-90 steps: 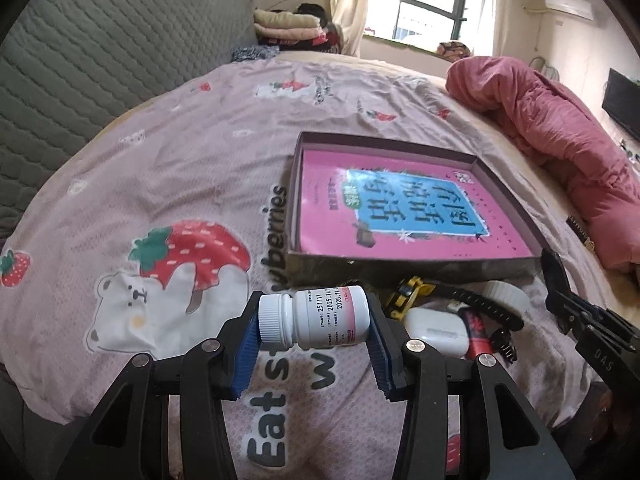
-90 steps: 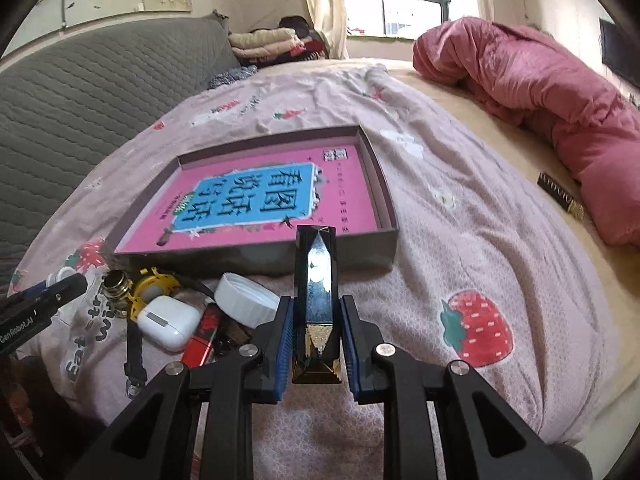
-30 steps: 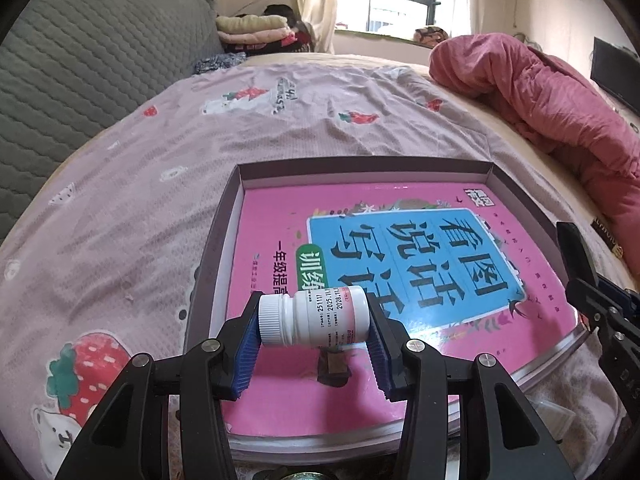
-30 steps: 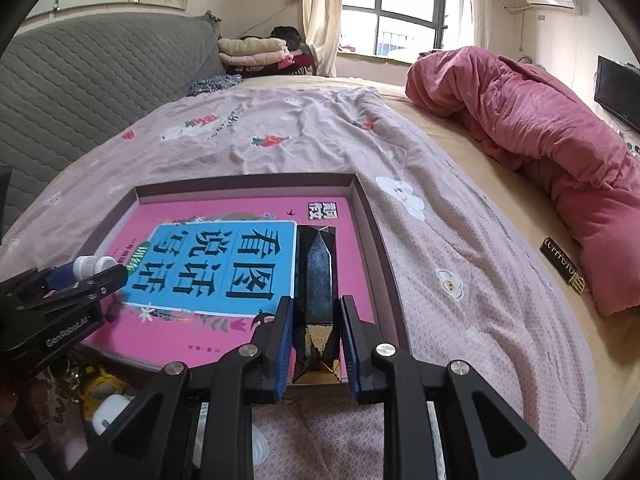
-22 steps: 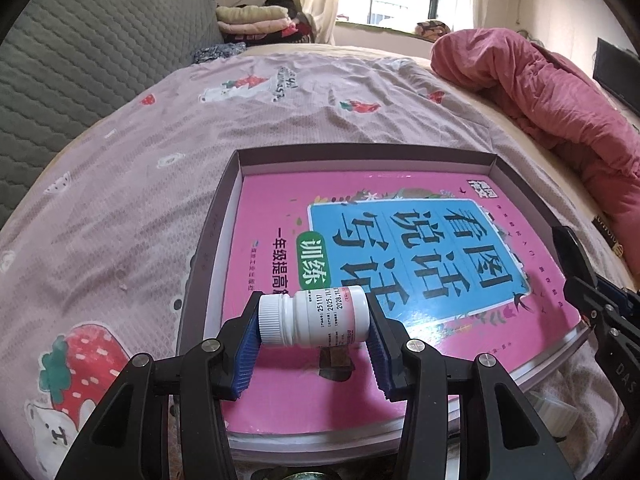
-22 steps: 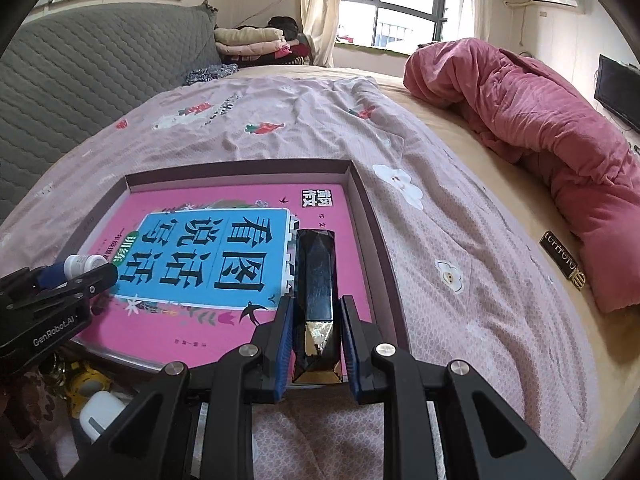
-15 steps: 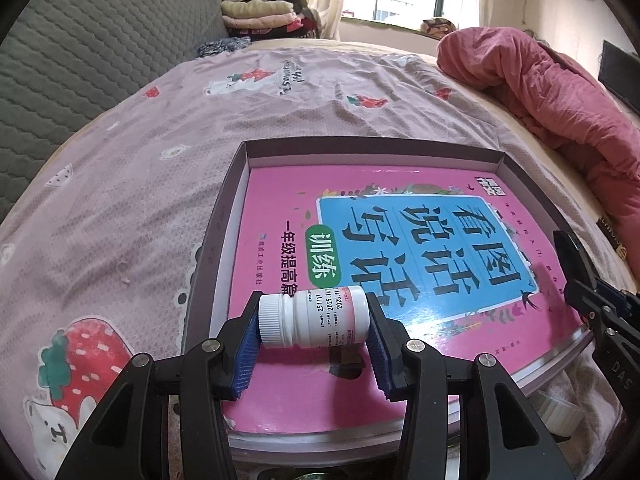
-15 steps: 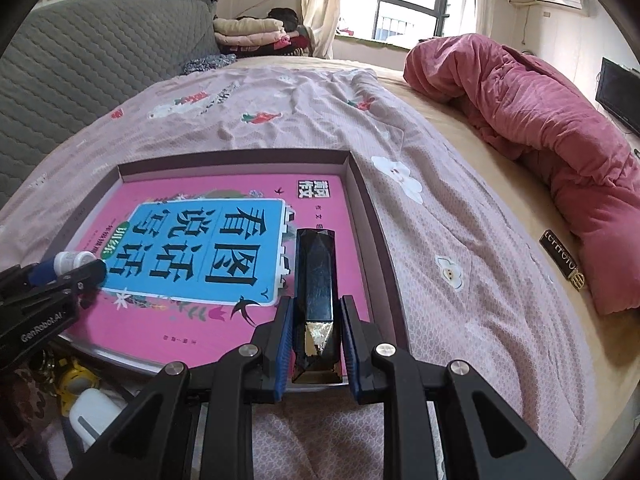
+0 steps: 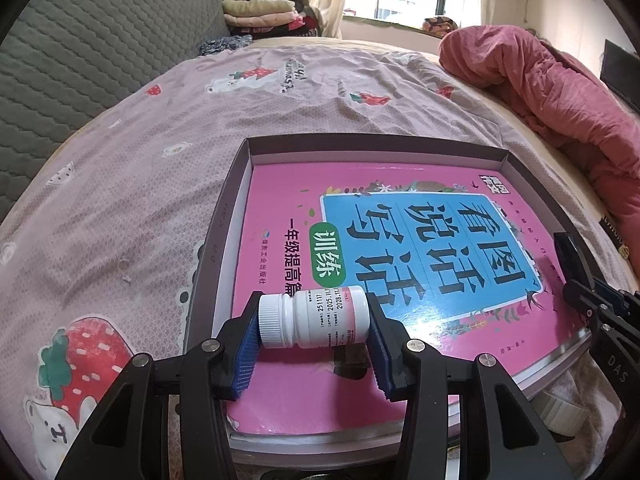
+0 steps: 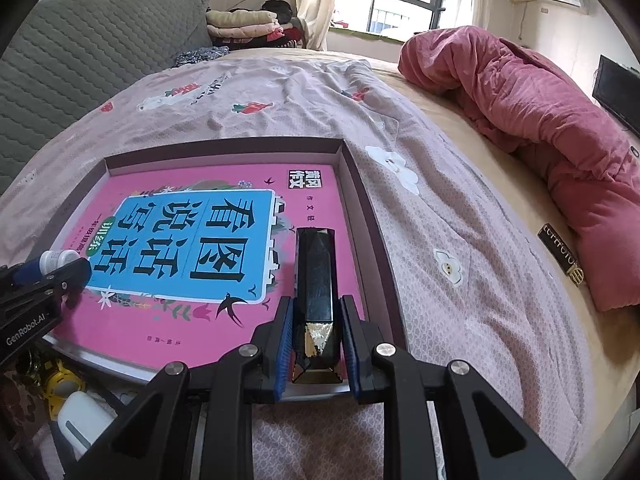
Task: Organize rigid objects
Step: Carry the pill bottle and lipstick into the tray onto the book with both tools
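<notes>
Two grippers held over a shallow box (image 9: 236, 184) on the bedspread (image 9: 120, 184).

Inside the box a pink book (image 9: 280, 392) is laid flat. A black faceted case (image 10: 315, 280) is clamped by the right gripper (image 10: 316, 350) above the box's right edge, and a white pill bottle (image 9: 314, 317) is pinched sideways by the left gripper (image 9: 312, 346) near the front left corner.
</notes>
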{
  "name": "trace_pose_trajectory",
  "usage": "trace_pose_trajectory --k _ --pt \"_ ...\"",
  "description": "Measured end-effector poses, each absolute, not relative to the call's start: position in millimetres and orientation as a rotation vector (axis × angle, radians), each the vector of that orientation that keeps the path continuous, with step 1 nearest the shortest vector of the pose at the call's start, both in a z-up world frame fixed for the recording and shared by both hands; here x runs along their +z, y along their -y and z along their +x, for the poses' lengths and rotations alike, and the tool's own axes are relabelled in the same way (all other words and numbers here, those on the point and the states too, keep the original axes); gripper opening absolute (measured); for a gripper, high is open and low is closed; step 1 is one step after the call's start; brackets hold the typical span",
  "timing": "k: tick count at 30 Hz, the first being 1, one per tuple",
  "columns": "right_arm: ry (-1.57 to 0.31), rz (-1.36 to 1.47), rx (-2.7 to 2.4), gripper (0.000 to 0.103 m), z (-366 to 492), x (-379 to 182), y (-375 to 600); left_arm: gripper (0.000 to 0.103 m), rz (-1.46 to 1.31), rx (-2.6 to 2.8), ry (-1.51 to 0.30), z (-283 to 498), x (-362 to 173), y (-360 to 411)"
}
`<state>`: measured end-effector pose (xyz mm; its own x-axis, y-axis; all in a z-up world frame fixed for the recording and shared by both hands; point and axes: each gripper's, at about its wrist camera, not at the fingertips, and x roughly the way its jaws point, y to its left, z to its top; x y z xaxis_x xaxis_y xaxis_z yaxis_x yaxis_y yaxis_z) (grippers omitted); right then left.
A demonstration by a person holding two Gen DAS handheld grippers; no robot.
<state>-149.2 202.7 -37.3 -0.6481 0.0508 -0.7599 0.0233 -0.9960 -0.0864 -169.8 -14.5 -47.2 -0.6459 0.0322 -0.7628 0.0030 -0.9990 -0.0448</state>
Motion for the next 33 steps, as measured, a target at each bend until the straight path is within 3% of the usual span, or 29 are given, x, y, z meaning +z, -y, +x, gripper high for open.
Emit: trace_pose_trajectory --k 23,33 --pt "0.071 -1.267 2.825 0.024 -136 -25 -212 0.051 -1.316 2.838 0.017 -166 -49 10" --pt "0.057 -1.232 2.822 0.029 -129 -18 -218 0.055 -1.310 2.826 0.064 -165 -46 15"
